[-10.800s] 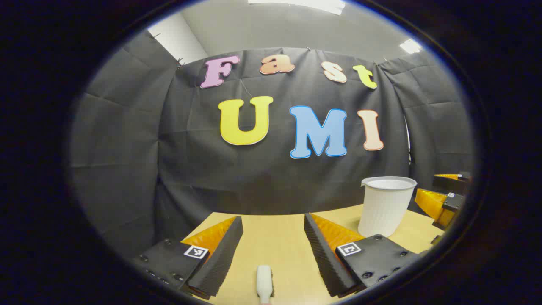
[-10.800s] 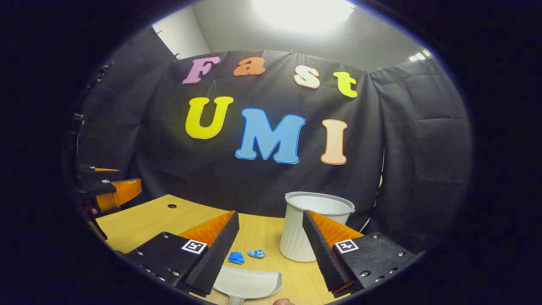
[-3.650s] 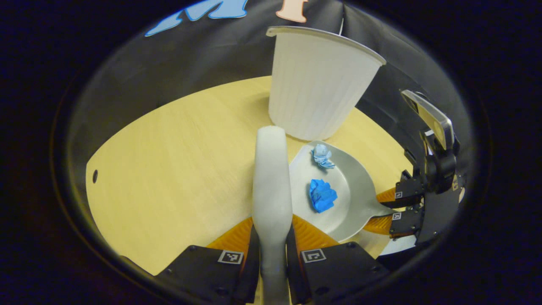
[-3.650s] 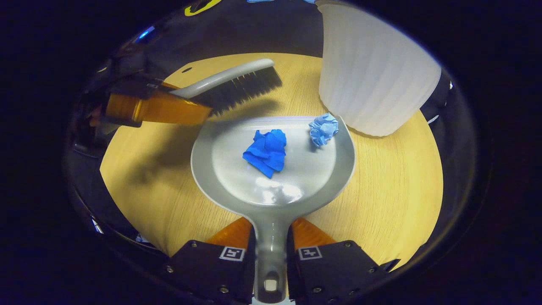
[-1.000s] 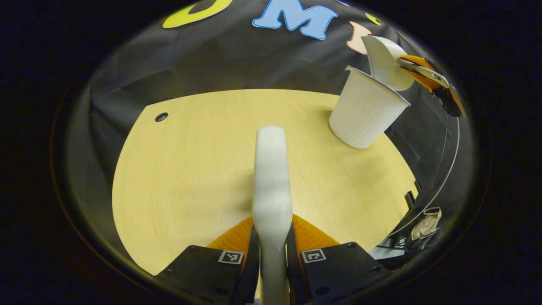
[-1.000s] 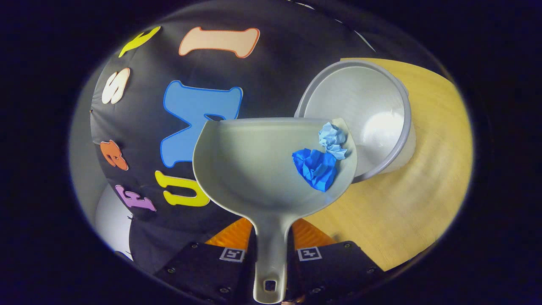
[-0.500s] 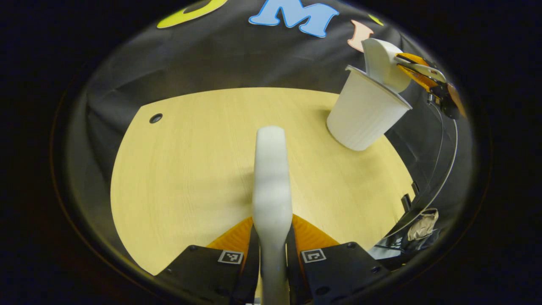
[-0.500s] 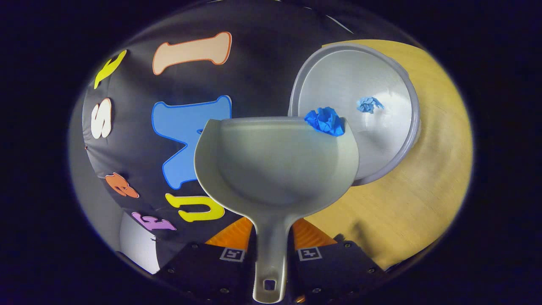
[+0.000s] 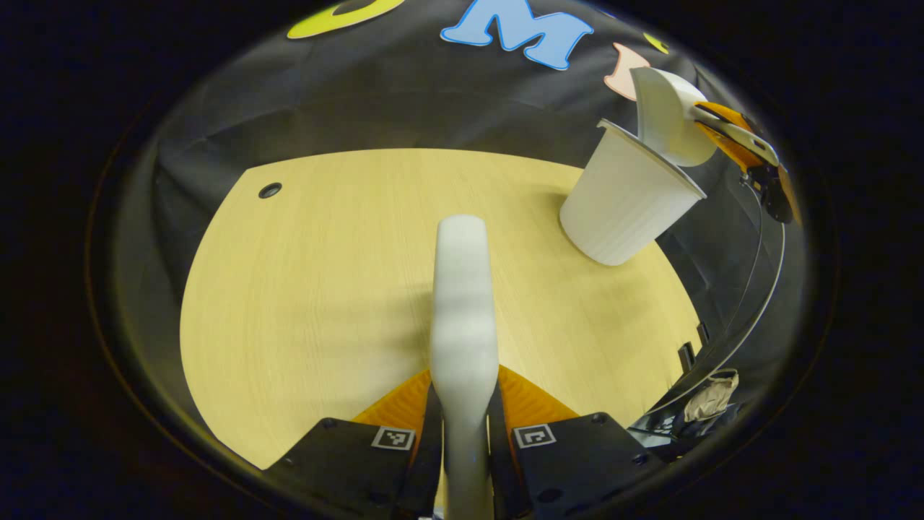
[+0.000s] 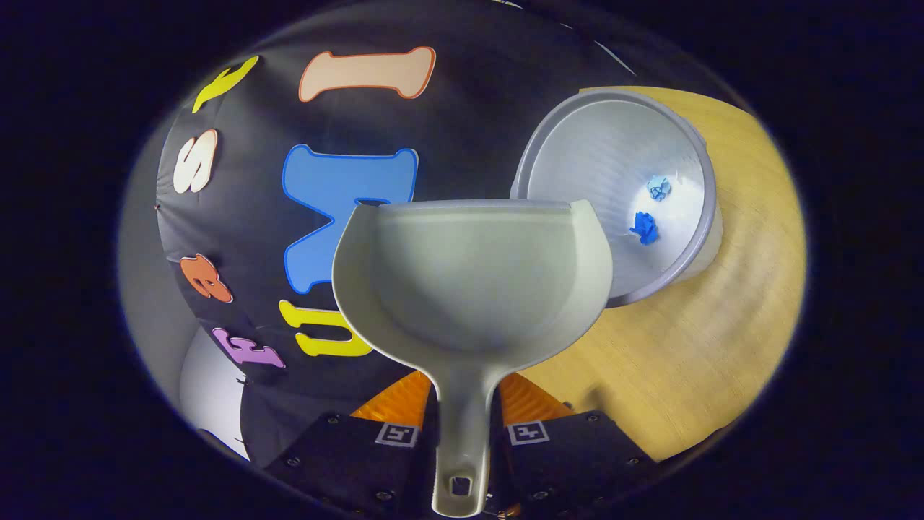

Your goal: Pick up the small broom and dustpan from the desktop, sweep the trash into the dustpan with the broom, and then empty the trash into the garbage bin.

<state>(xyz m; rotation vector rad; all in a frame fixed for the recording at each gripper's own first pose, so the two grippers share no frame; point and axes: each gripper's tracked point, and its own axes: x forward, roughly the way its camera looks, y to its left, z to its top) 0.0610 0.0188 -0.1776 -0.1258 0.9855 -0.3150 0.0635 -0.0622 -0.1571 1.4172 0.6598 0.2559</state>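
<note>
Clearly, no brand name or readable writing is being shown on any object; small square black-and-white marker tags are being carried on both grippers. In the left gripper view, the left gripper (image 9: 465,426) is being kept closed on the pale grey plastic handle of the small broom (image 9: 463,310), which is being held above the light wooden desktop (image 9: 325,274); the bristles are hidden beneath the handle. Farther right in that view, the white ribbed plastic garbage bin (image 9: 624,206) is being seen from outside, with the dustpan tipped over its rim. In the right gripper view, the right gripper (image 10: 462,433) is being kept clamped on the handle of the light grey plastic dustpan (image 10: 473,282), whose pan is lying bare. There the bin's inside is being shown, with a dark blue crumpled paper scrap (image 10: 644,227) and a light blue crumpled paper scrap (image 10: 657,188) lying at its bottom. The dustpan's front lip is overlapping the bin's rim, and contact cannot be told.
</note>
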